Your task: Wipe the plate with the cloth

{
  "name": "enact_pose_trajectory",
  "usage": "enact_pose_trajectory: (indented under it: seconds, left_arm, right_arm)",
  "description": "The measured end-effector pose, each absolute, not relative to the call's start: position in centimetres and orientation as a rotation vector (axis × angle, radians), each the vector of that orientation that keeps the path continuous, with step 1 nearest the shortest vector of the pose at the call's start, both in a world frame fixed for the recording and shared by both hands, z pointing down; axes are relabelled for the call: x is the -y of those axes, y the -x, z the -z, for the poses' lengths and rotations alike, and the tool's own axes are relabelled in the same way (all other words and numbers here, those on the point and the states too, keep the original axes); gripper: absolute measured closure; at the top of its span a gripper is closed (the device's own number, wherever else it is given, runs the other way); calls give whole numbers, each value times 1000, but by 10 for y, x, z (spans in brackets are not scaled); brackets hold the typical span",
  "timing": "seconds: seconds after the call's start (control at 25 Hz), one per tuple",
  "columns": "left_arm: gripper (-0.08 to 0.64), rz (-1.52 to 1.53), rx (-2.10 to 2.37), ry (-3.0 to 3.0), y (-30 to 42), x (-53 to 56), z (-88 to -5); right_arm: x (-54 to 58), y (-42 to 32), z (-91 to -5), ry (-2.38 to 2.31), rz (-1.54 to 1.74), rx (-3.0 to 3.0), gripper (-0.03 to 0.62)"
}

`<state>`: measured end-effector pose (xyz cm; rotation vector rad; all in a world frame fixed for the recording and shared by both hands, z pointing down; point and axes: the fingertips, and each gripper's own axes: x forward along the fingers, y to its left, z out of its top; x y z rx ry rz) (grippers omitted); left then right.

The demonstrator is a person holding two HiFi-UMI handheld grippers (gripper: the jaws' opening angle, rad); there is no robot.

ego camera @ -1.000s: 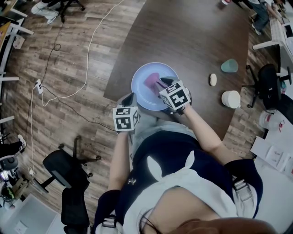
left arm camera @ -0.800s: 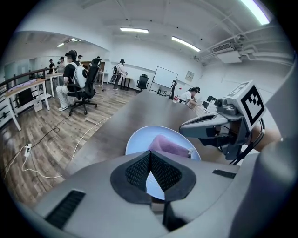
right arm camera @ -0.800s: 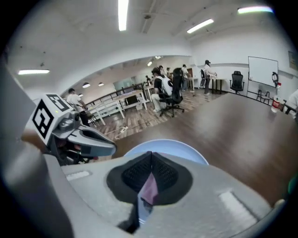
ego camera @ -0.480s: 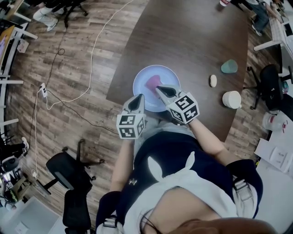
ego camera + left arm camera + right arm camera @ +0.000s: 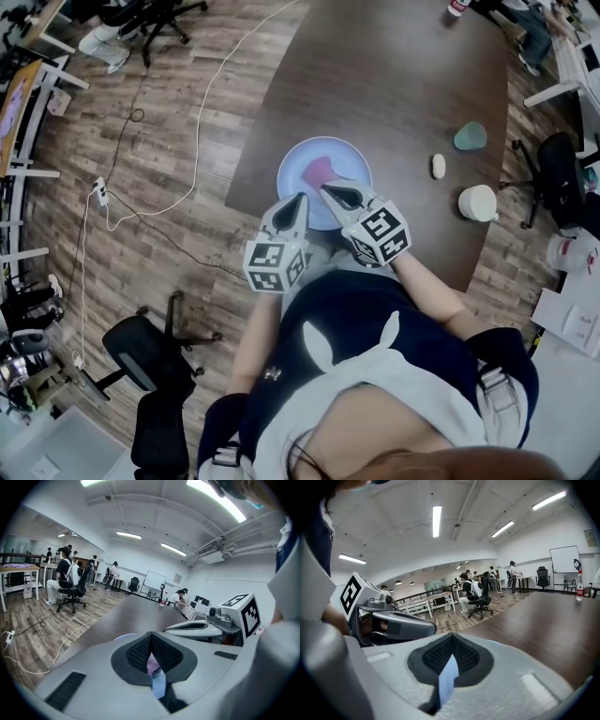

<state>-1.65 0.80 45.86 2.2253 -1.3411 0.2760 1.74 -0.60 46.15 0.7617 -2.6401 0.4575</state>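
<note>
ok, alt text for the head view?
Top-down: a person holds the left gripper and right gripper, both shut and empty, over the near rim of a pale blue plate on a dark wooden table. A pink cloth lies on the plate.

A crumpled pink cloth (image 5: 319, 172) lay on a round pale-blue plate (image 5: 296, 167) at the dark wooden table's (image 5: 394, 84) near edge. To its right sat a small cream oval object (image 5: 437, 166), a teal cup (image 5: 470, 137) behind it and a white cup (image 5: 477, 202) nearer.

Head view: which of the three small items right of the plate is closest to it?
The small cream oval; the teal cup and white cup sit farther right.
</note>
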Motion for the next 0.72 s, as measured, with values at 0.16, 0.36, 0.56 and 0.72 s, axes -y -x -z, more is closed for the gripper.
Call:
enact_pose_trajectory:
  seconds: [0.16, 0.36, 0.56, 0.72]
  left_arm:
    - [557, -284, 1335, -2231, 15, -10, -455]
    - [555, -285, 1318, -2239, 9, -16, -452]
    - [557, -278, 1296, -2219, 4, -20, -452]
    - [557, -281, 1292, -2214, 4, -22, -452]
  right_arm:
    - [6, -22, -455, -790, -445, 2648, 594]
    - [0, -26, -452, -803, -439, 2646, 594]
    - [-3, -30, -456, -800, -453, 2625, 594]
    - [-4, -30, -456, -799, -452, 2616, 594]
